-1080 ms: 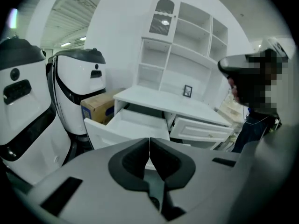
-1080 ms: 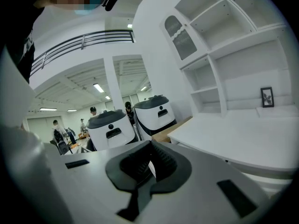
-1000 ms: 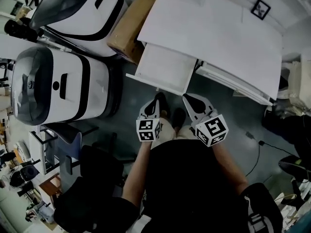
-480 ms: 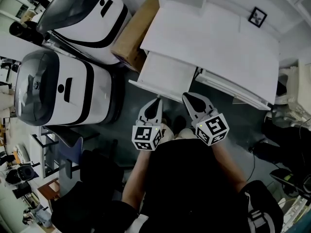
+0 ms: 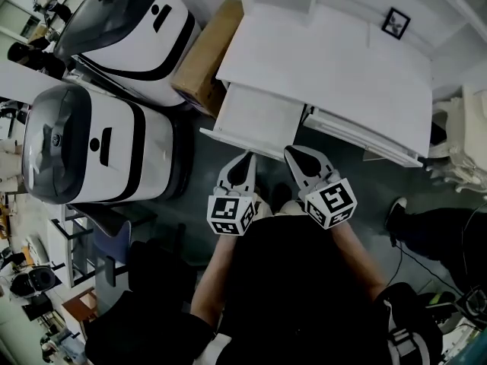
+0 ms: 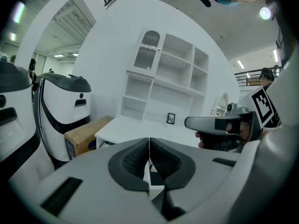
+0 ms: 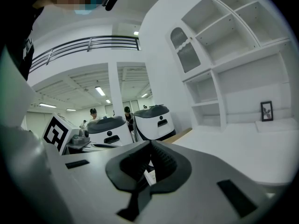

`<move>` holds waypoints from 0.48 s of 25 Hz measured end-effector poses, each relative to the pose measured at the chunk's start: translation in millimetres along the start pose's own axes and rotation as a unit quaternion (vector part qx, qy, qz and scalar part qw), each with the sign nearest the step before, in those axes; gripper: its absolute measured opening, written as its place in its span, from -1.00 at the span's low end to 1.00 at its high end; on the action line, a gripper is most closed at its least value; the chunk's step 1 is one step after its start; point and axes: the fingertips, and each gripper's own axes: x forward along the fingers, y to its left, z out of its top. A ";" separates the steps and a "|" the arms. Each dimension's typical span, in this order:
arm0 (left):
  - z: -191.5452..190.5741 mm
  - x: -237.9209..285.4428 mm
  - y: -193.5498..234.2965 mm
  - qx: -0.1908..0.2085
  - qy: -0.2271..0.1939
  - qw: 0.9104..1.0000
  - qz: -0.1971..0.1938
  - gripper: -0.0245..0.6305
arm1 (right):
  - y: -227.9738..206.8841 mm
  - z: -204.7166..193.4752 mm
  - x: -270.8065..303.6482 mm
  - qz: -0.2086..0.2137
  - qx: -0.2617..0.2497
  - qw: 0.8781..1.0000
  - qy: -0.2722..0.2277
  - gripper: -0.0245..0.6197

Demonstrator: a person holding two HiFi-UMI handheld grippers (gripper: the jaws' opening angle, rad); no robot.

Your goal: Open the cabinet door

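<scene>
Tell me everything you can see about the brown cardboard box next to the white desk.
The cardboard box is plain brown and long, and its top is shut and bare. The left gripper view shows a blue printed patch on its end face. It stands low between the side of the white desk and a white-and-black machine, lying along the desk's edge. Its base is hidden, and whether it touches either neighbour cannot be told.

In the head view the cabinet (image 5: pixel 335 74) stands at 12 o'clock, the picture frame (image 5: pixel 394 23) on its top toward 1 o'clock (near the back shelves). The cardboard box (image 5: pixel 202 48) sits against its left side at 11 o'clock, with the nearer machine (image 5: pixel 99 139) at 9 o'clock and the farther machine (image 5: pixel 129 17) behind that. The left gripper (image 5: pixel 245 160) and right gripper (image 5: pixel 294 155) hang side by side before the cabinet's front edge.
</scene>
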 end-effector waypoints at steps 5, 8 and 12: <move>1.1 0.6 1.0 0.001 0.001 1.000 -0.004 -0.85 | -2.1 0.1 0.2 -0.010 -0.001 1.000 0.000 -0.88; -0.8 0.3 1.7 0.000 0.004 1.000 -0.006 -0.85 | -1.9 -1.3 0.3 -0.015 -0.005 1.000 0.002 -0.88; -3.6 1.1 1.7 -0.002 0.005 1.000 -0.007 -0.85 | -3.1 -3.6 -0.3 -0.017 -0.010 1.000 0.005 -0.88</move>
